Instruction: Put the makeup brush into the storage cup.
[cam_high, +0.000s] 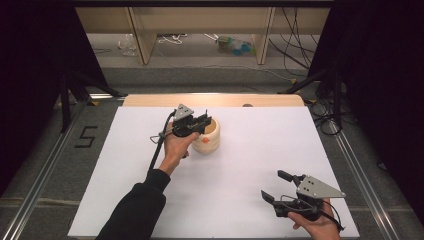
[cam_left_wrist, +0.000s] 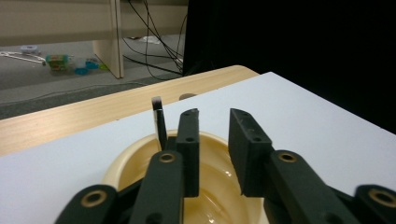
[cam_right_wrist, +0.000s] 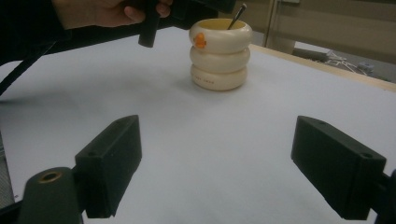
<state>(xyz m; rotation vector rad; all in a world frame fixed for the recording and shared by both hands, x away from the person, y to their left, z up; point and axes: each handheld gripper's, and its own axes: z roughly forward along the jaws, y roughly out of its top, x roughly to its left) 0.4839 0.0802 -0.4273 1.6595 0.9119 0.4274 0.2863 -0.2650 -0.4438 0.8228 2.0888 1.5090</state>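
Note:
A cream ringed cup (cam_high: 207, 136) with an orange mark stands on the white board, left of centre. A thin dark stick (cam_high: 206, 114) leans inside it, its tip above the rim. My left gripper (cam_high: 204, 120) hovers just over the cup's mouth. In the left gripper view its jaws (cam_left_wrist: 214, 116) stand a little apart with nothing between them, and the stick (cam_left_wrist: 159, 122) rises just outside the left jaw, above the cup's rim (cam_left_wrist: 126, 158). My right gripper (cam_high: 272, 184) rests near the front right, wide open and empty (cam_right_wrist: 217, 154), facing the cup (cam_right_wrist: 219, 51) from a distance.
The white board (cam_high: 250, 165) covers a wooden table whose far edge (cam_high: 215, 100) shows behind it. Black curtains flank both sides. Metal rails run along the floor left and right. Cables and small clutter (cam_high: 235, 46) lie on the floor beyond.

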